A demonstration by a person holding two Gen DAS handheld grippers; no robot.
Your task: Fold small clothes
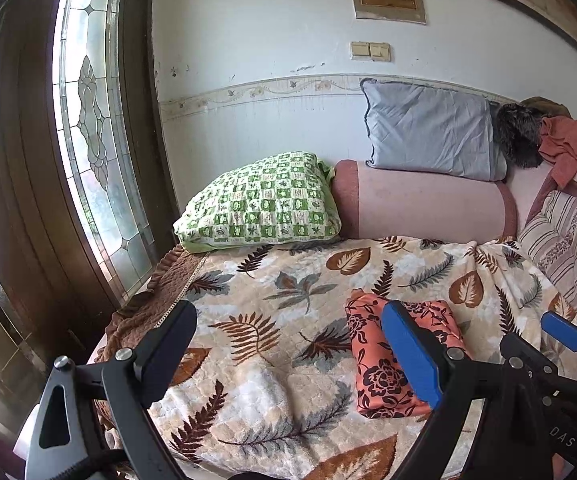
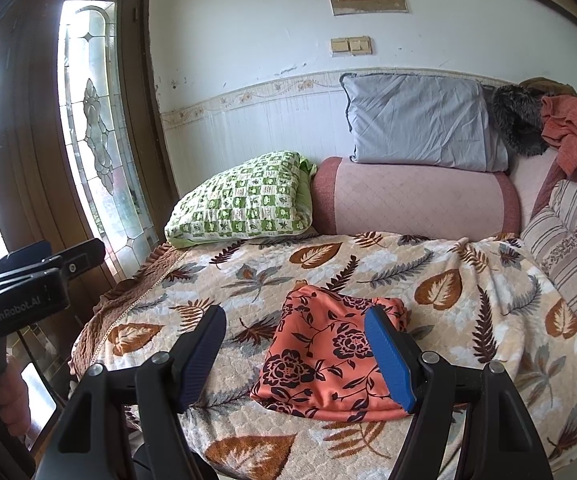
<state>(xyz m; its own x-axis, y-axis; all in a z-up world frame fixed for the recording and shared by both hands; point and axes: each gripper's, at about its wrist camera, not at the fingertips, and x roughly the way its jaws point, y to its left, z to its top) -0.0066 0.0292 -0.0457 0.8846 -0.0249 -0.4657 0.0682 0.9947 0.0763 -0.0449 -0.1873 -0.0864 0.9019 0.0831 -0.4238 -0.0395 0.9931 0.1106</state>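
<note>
A small orange garment (image 2: 328, 356) with a black flower print lies folded into a compact packet on the leaf-patterned blanket (image 2: 448, 280). My right gripper (image 2: 300, 354) hovers just short of it, jaws open and empty, the blue pad overlapping the packet's right side in the picture. In the left wrist view the same garment (image 1: 384, 364) sits to the right, partly behind a blue pad. My left gripper (image 1: 288, 356) is open too, with only blanket (image 1: 268, 280) between its fingers. The right gripper's blue finger (image 1: 564, 334) shows at the far right there.
A green checked pillow (image 2: 244, 204), a pink bolster (image 2: 412, 200) and a grey pillow (image 2: 420, 120) line the back of the bed. Striped cushions (image 2: 568, 240) stand on the right. A dark wooden door with leaded glass (image 2: 88, 120) is at the left; the left gripper's body (image 2: 28, 280) shows there.
</note>
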